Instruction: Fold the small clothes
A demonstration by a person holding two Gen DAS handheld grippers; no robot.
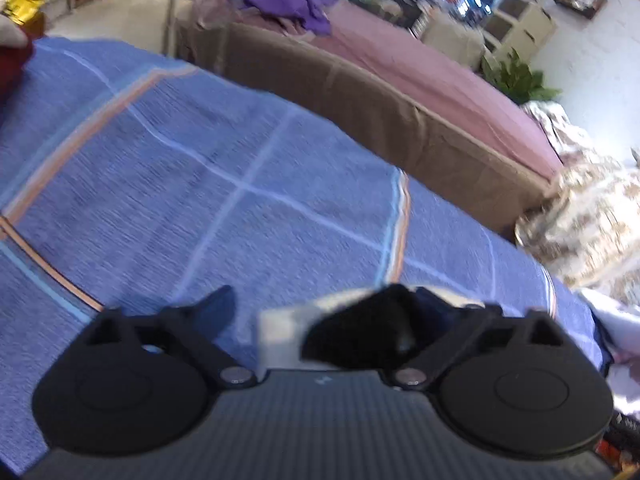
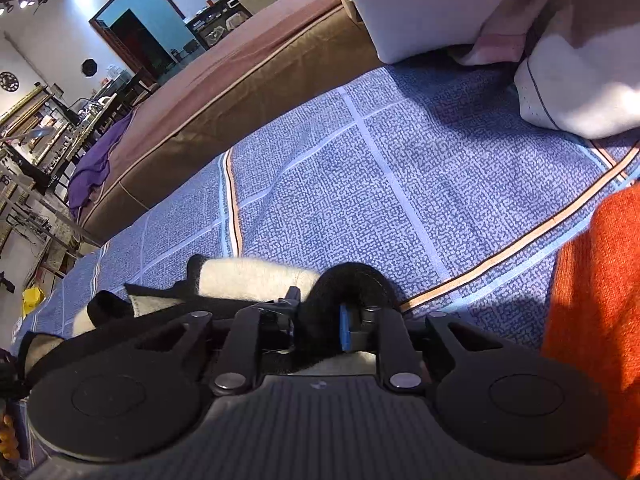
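Blue checked bedspread (image 2: 400, 168); brown bed (image 1: 360, 96) beside, pink sheet (image 1: 432, 76); white walls (image 2: 60, 40); ceiling spotlights (image 2: 24, 2).

No writing, label, brand or number can be read in either view; all small marks are too blurred.

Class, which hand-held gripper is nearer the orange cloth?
Right. The right hand-held gripper, shut on a black-and-white garment, sits just beside the orange cloth; the left hand-held gripper's view shows no orange cloth.
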